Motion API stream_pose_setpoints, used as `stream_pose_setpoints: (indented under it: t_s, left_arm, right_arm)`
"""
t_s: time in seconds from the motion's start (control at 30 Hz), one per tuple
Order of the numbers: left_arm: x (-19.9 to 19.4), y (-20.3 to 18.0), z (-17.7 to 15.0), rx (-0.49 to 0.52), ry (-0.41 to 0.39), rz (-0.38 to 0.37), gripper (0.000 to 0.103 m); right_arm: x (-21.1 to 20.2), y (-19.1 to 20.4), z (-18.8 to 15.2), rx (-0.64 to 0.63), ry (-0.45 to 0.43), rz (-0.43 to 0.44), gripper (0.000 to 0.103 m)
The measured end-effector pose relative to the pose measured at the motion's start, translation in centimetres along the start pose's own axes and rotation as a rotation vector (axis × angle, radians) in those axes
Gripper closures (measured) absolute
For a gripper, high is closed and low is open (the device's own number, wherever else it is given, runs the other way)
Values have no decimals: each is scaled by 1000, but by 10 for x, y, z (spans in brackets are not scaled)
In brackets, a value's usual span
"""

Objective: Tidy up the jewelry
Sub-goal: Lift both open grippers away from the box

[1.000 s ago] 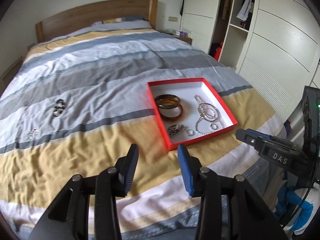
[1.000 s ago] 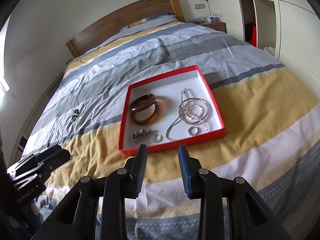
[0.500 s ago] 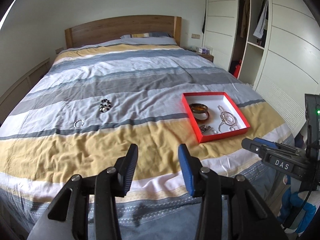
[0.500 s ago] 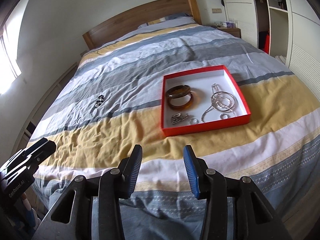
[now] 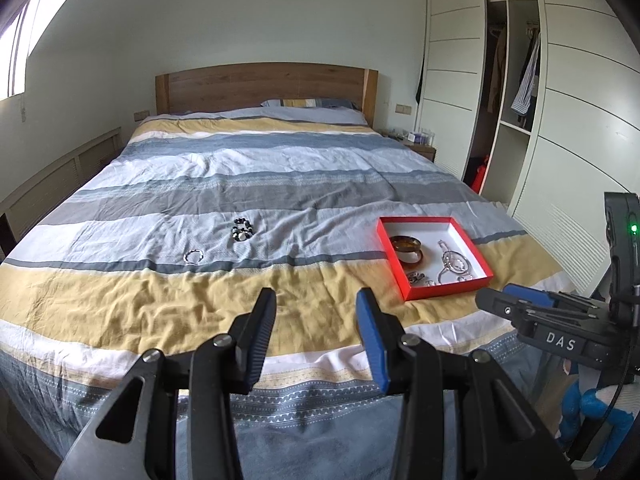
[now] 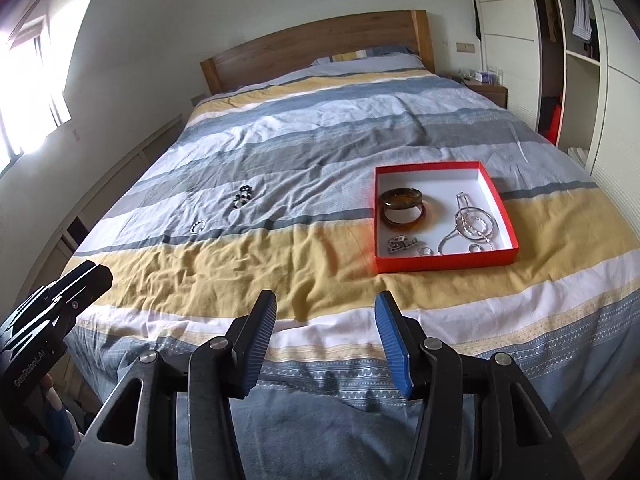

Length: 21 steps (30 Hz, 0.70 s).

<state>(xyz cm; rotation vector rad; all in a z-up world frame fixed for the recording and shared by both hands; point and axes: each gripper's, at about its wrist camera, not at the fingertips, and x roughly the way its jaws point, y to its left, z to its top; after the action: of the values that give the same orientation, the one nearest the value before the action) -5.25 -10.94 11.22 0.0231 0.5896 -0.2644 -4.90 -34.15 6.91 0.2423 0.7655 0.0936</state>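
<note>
A red box with a white inside lies on the striped bed cover and holds amber bangles, silver chains and small rings. Left of it on the cover lie a black beaded bracelet and a small silver bracelet. My left gripper hangs open and empty above the foot of the bed. My right gripper is empty too, its jaws opening, short of the box. Each gripper shows at the edge of the other's view.
The wide bed has a wooden headboard at the far wall. A white wardrobe with an open section stands on the right, with a bedside table beside it. A window is on the left.
Both grippers have pulled back and risen from the box, so the whole bed now shows. The right jaws have spread wider. The left jaws look unchanged.
</note>
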Motion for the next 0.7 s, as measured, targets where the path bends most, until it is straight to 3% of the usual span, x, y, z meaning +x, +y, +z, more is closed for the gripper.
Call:
stream_pose_setpoints:
  t_s: [0.7]
  left_arm:
    - [-38, 32, -5, -62, -57, 69, 48]
  right_arm:
    - [-36, 44, -2, -88, -51, 7, 35]
